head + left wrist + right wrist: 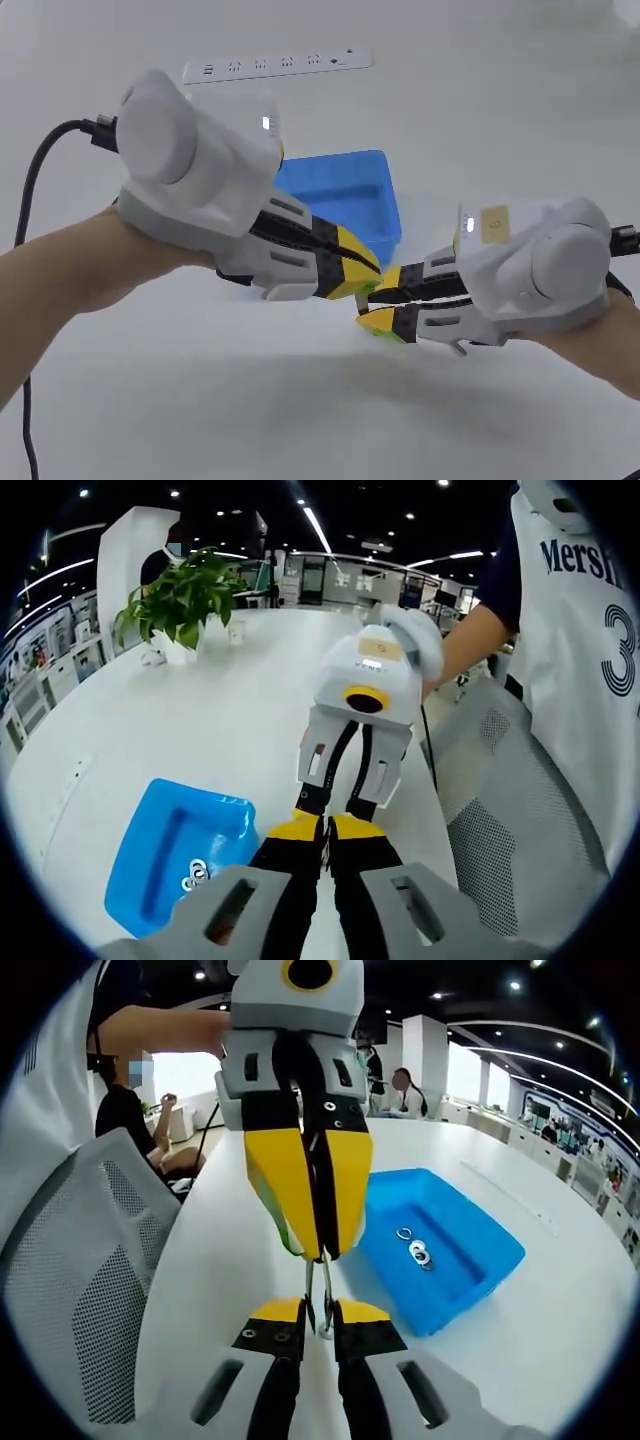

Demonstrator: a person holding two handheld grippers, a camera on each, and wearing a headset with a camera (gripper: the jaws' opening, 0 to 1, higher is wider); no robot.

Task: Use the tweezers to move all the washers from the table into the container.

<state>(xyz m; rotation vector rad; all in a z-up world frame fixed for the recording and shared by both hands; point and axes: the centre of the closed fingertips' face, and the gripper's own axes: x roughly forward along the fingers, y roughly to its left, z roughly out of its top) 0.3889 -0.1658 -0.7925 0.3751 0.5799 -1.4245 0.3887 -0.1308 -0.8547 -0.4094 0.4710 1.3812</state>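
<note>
1. Step in hand: the thin metal tweezers (310,1282) look to be in the middle of being re-gripped between the 2 grippers, not yet picking anything up. The grippers meet tip to tip just in front of the blue rectangular plastic container (455,1310).
2. The left gripper (318,1250) has its yellow-tipped jaws narrow and clamped on the tweezers, whose 2 prongs stick out beyond them.
3. The right gripper (320,1312) has its jaws narrow too, 1 on each side of the prongs. I cannot tell whether they press on them.
4. A few small metal ring washers (415,1251) lie on the container floor. I can make out none on the table.
5. Next move, as I judge it: settle the tweezers firmly in 1 gripper with the prongs free to close, then look for any washer left on the worktop.
6. Surface: a smooth white worktop (200,400), with the container mid-worktop. A white power strip (275,65) lies towards the far edge and a black cable (35,190) towards the left edge.
7. Room: an open office with ceiling spotlights, a green potted plant (180,595) on the worktop, and a grey mesh chair (500,820) beside it.
</note>
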